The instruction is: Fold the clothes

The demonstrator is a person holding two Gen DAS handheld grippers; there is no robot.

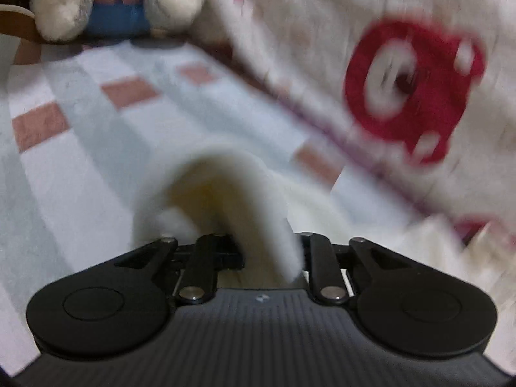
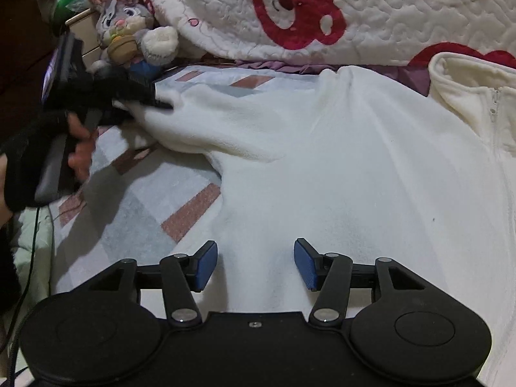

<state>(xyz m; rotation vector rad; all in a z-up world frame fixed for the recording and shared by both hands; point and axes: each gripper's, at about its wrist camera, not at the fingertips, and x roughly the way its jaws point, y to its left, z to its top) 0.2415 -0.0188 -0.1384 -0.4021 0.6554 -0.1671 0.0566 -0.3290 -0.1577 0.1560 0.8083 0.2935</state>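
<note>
The left claw point(image 1: 258, 258) is pinched nearly closed on the cuff end of a sleeve point(image 1: 222, 193) of the cream fleece point(image 2: 338, 167). In its own view the fabric arches up out of the jaws, and the pads are hidden under the cloth. From the right wrist view the same claw point(image 2: 161, 103) sits at the far left, gripped by a person's hand point(image 2: 77, 151) in a black fingerless glove, with the sleeve drawn out sideways and slightly lifted off the bed. Holding it by the tip like this gives control of the whole sleeve, which I judge is about to be carried across the body of the garment.

The right claw point(image 2: 254, 264) stands wide apart with nothing in it; its blue pads point(image 2: 206, 267) hover just above the lower part of the fleece, one either side of a soft ridge in the cloth. It looks placed to pin or take the hem while the other side moves, though it is not gripping.

The fleece lies spread on the bed's checked sheet point(image 2: 135, 225), collar and zip point(image 2: 493, 106) to the far right, so the fold is barely started. Beyond it a quilt point(image 2: 403, 16) with red bear prints is bunched at the head, and a plush rabbit point(image 2: 129, 32) sits in the corner, clear of the working area.
</note>
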